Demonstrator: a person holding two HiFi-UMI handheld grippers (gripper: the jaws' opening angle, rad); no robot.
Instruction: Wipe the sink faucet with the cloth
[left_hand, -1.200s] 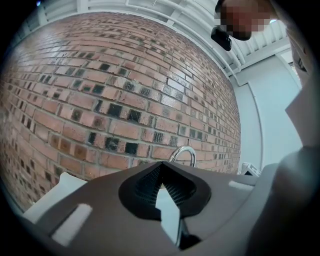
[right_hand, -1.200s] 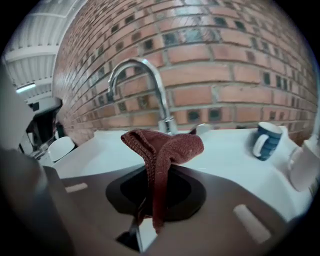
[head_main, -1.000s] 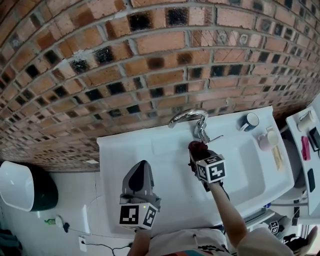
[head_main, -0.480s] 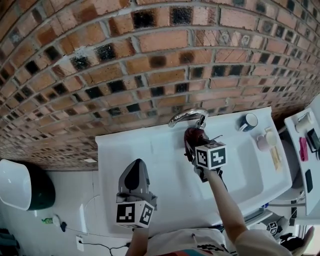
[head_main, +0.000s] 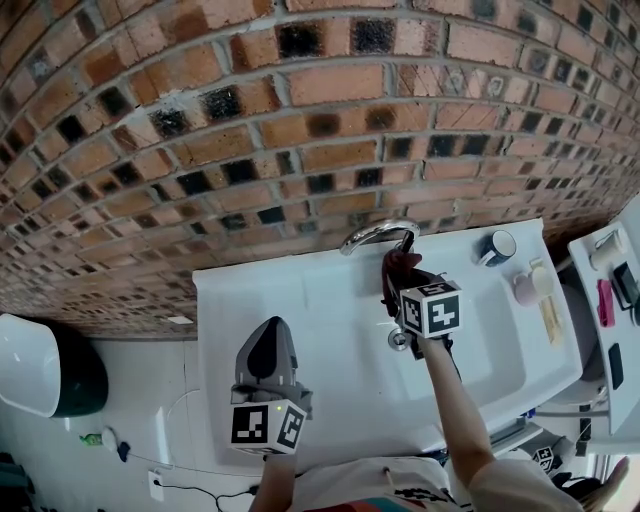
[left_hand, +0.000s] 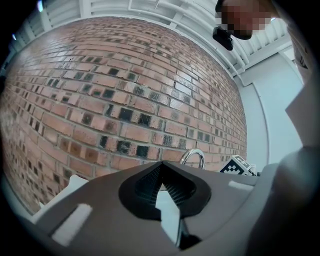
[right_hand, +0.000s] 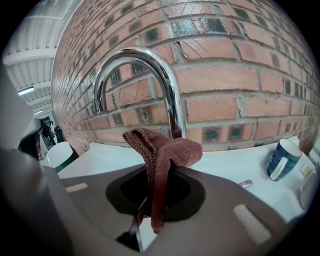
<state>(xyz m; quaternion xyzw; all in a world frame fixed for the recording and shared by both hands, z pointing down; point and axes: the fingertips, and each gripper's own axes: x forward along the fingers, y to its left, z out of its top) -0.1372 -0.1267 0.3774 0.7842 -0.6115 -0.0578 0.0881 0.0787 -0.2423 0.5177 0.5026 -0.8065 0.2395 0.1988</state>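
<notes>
Two grippers are in your hands. Your right gripper (head_main: 398, 275) has its jaws clamped on one maroon cloth (right_hand: 162, 150). The cloth is folded and stands up out of the jaws, its top against the stem of the single chrome faucet (right_hand: 170, 90) at the back of the white sink (head_main: 300, 300). Your left gripper (head_main: 272, 335) hangs over the sink's left part, well apart from the faucet, its jaws pressed together on nothing. One blue mug (head_main: 497, 244) stands on the rim, right of the faucet.
</notes>
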